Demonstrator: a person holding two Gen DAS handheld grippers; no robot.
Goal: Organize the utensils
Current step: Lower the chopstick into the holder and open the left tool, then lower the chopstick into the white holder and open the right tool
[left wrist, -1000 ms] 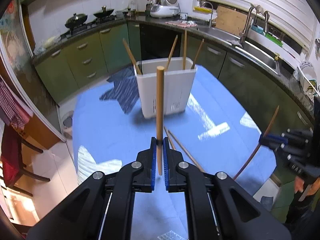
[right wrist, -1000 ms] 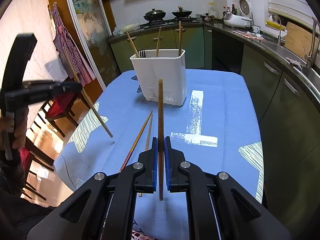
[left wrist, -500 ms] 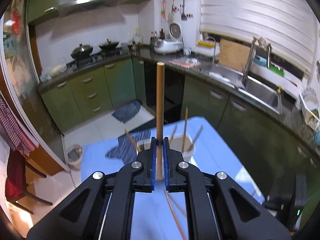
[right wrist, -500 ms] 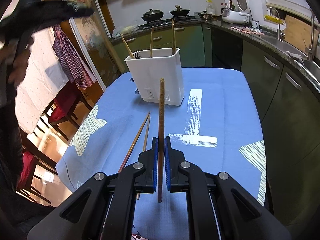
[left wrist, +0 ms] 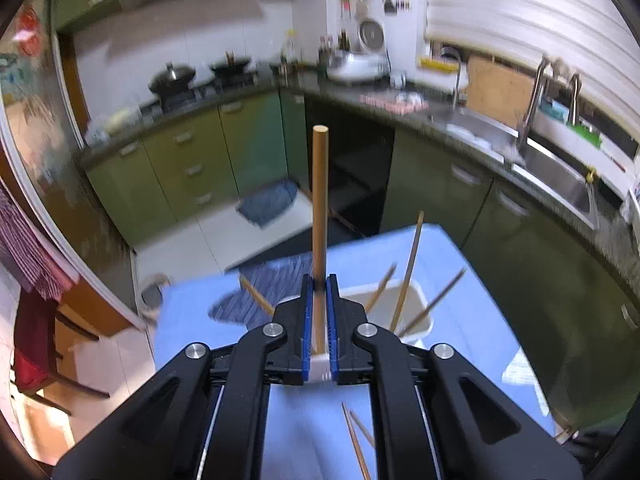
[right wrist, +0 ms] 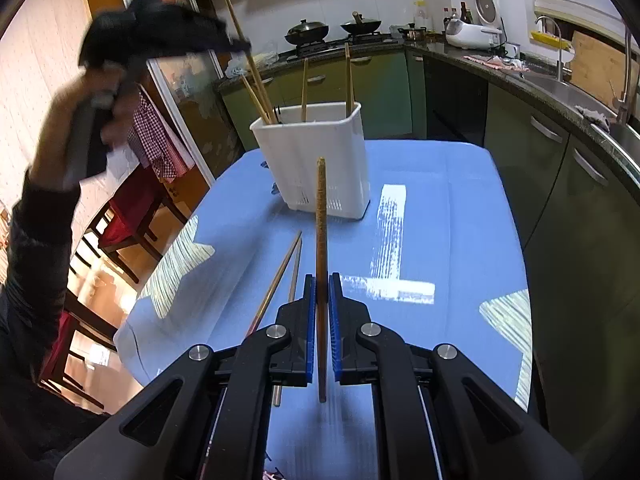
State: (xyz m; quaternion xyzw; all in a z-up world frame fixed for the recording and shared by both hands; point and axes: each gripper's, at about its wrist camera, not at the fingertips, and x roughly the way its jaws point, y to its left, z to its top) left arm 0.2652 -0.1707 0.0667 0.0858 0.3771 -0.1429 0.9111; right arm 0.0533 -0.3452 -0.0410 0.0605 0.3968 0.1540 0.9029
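Observation:
My left gripper [left wrist: 319, 312] is shut on a light wooden chopstick [left wrist: 320, 200] that stands upright, held above the white utensil holder [left wrist: 416, 300]. In the right wrist view the left gripper [right wrist: 236, 44] is high at the upper left with its chopstick [right wrist: 256, 84] slanting down into the holder [right wrist: 316, 160], which has several chopsticks in it. My right gripper [right wrist: 322, 300] is shut on a darker brown chopstick [right wrist: 321, 232], above the table in front of the holder. Two loose chopsticks [right wrist: 280, 276] lie on the blue tablecloth [right wrist: 440, 220].
The table's left edge drops to wooden chairs [right wrist: 120, 232] with red cushions. Green kitchen cabinets [right wrist: 560, 168] and a sink counter run along the right. Two loose chopsticks [left wrist: 356, 440] also show under the left gripper.
My left gripper rose, then came over the holder with its chopstick tip going into it. My right gripper moved slightly closer to the holder, still holding its chopstick.

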